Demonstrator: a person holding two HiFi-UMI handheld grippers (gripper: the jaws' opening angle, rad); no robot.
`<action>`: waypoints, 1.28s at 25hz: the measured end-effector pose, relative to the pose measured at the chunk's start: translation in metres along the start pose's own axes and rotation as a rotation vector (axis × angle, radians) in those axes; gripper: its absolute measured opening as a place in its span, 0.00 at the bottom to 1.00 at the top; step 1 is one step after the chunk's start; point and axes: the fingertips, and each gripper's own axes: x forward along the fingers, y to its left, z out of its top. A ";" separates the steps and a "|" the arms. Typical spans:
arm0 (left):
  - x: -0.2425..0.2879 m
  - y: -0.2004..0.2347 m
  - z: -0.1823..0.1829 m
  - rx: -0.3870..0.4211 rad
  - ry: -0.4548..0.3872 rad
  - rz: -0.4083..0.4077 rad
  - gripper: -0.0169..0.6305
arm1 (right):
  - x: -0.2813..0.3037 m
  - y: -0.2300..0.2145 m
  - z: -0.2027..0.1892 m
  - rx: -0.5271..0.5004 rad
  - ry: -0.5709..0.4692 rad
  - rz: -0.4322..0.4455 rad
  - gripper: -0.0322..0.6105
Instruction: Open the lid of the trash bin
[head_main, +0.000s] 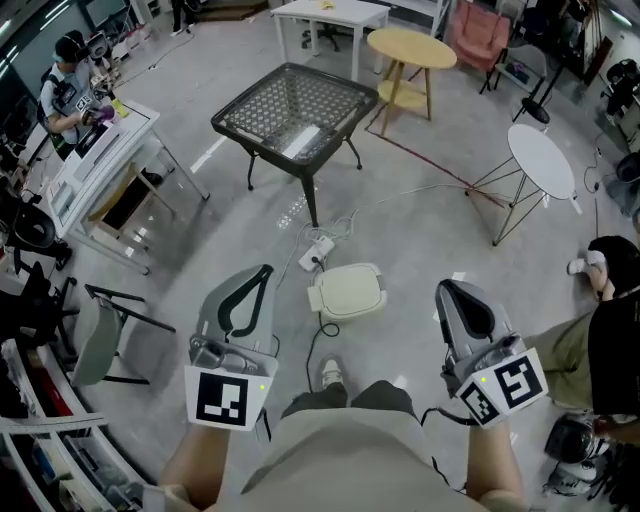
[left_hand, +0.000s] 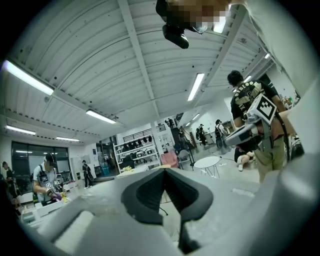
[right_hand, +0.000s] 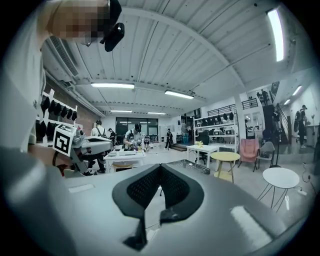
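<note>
The trash bin (head_main: 348, 292) stands on the floor ahead of my feet, its cream lid down. My left gripper (head_main: 265, 270) hangs to the left of the bin and my right gripper (head_main: 443, 288) to its right, both well above the floor and apart from the bin. Both are shut with nothing between the jaws. In the left gripper view the left gripper (left_hand: 163, 170) points level across the room, with the right gripper (left_hand: 250, 131) at the right. In the right gripper view the right gripper (right_hand: 160, 166) also points level, and the left gripper (right_hand: 85, 145) shows at the left. Neither gripper view shows the bin.
A power strip (head_main: 316, 252) with cables lies just beyond the bin. A black mesh table (head_main: 295, 105) stands farther ahead, a yellow round table (head_main: 410, 48) and a white round table (head_main: 541, 160) to the right. A grey chair (head_main: 100, 335) is at left, a person (head_main: 605, 340) at right.
</note>
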 end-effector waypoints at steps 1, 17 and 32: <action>0.002 0.002 -0.002 -0.009 0.005 0.000 0.03 | 0.003 -0.003 -0.001 0.002 0.006 -0.003 0.05; 0.050 -0.007 -0.065 -0.133 0.166 0.039 0.03 | 0.070 -0.084 -0.081 0.065 0.150 0.045 0.05; 0.153 -0.024 -0.232 -0.180 0.337 -0.025 0.03 | 0.182 -0.153 -0.284 0.170 0.477 0.068 0.05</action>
